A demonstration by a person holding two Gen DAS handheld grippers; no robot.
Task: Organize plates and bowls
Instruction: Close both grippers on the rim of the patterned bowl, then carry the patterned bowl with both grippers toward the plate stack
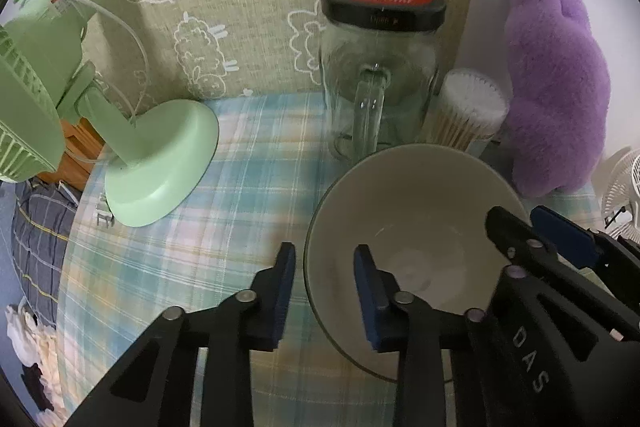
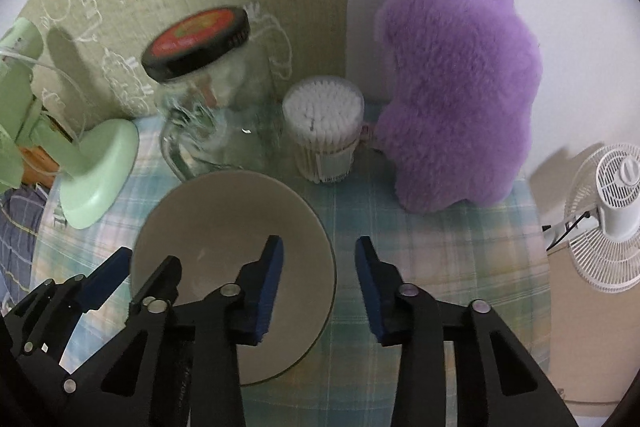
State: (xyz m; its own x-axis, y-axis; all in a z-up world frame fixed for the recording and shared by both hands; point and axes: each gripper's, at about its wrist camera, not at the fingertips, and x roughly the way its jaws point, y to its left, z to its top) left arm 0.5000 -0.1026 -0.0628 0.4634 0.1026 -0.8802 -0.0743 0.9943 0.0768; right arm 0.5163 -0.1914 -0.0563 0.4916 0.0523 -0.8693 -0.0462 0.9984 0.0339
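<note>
One cream bowl point(image 1: 420, 219) stands upright and empty on the plaid tablecloth point(image 1: 224, 187). My left gripper point(image 1: 326, 293) straddles the bowl's left rim, one blue pad outside the wall and one inside. Gaps show between the pads and the rim, so it is open. In the right wrist view the same bowl point(image 2: 224, 219) has my right gripper point(image 2: 320, 283) astride its right rim, one pad inside and one outside, also open with a gap to the wall. Each view also shows the other gripper on the far side of the bowl: the right gripper point(image 1: 528, 227) and the left gripper point(image 2: 140, 263).
Close behind the bowl stand a glass handled jar with a black and red lid point(image 1: 380, 67) and a tub of cotton swabs point(image 1: 468, 111). A purple plush toy point(image 1: 560, 87) sits at the back right and a green desk fan point(image 1: 160, 167) at the left. A white fan point(image 2: 616, 219) stands off the table's right side.
</note>
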